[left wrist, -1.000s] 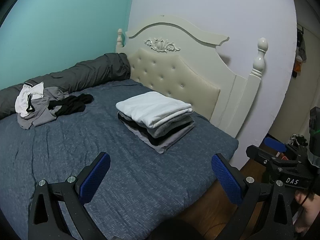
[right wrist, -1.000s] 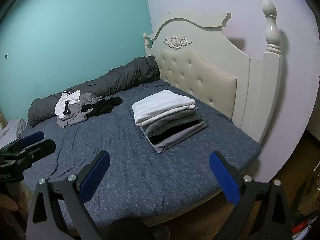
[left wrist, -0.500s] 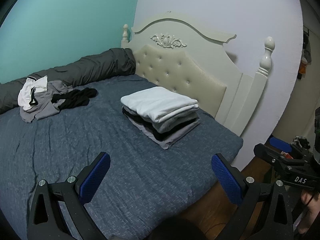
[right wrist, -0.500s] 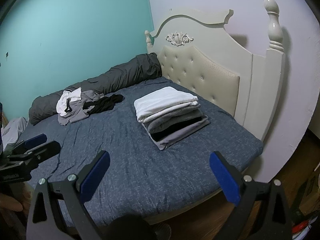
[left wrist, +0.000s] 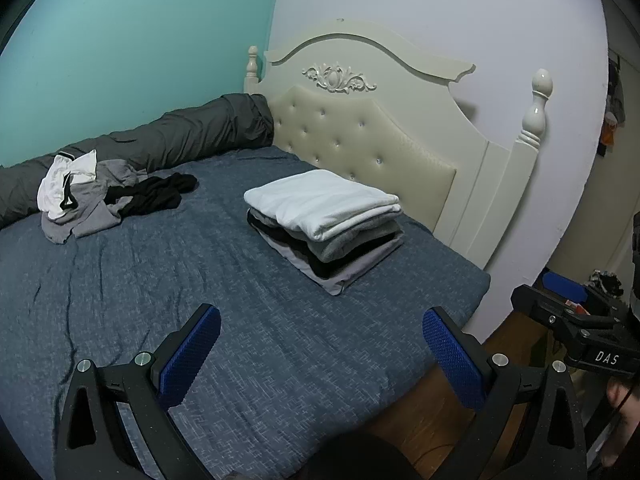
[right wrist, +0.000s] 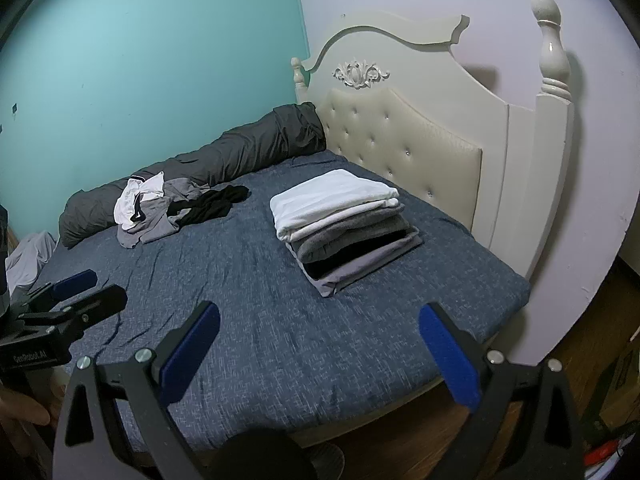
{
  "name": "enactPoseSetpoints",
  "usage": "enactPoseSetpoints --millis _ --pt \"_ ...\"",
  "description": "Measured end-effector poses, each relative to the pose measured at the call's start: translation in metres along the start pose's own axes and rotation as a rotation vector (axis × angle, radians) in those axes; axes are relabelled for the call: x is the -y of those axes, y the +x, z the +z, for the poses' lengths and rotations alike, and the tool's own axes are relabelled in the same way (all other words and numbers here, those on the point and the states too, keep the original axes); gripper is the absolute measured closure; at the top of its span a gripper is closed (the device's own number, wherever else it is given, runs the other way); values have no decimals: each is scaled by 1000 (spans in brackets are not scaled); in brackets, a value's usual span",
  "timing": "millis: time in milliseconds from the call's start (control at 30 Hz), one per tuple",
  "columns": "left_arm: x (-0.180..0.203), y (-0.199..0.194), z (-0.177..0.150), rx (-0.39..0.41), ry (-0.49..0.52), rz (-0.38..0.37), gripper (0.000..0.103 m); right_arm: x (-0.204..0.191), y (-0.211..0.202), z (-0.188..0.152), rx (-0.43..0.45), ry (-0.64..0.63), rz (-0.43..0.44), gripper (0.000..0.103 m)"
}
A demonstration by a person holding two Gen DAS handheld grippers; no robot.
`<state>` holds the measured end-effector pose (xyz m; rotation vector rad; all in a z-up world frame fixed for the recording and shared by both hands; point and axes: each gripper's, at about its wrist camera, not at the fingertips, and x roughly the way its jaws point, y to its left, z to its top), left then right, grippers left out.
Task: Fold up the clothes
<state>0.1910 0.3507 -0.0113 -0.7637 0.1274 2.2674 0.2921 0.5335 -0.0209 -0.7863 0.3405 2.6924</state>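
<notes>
Bedroom: a blue-covered bed [left wrist: 280, 344] is set against a teal wall and a cream headboard [right wrist: 420, 128]. The left gripper [left wrist: 322, 330] is held wide open and empty above the near edge of the bed; the right gripper [right wrist: 319, 326] is likewise spread, nothing between its blue pads. A folded stack [left wrist: 326, 220], white on top, is seen ahead, well apart from both. An unfolded heap [right wrist: 160, 210] of white, grey and black garments is noted farther left, beside a dark rolled duvet [left wrist: 160, 140]. Individual garments in the heap cannot be told apart.
</notes>
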Motion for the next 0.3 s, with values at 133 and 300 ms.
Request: enactPoseSetpoints --millis 133,300 --pt "-2 0 0 3 -3 -1 0 0 0 -1 -2 1 0 3" --pt "-3 0 -1 2 -10 -2 0 1 0 -1 -1 3 -1 3"
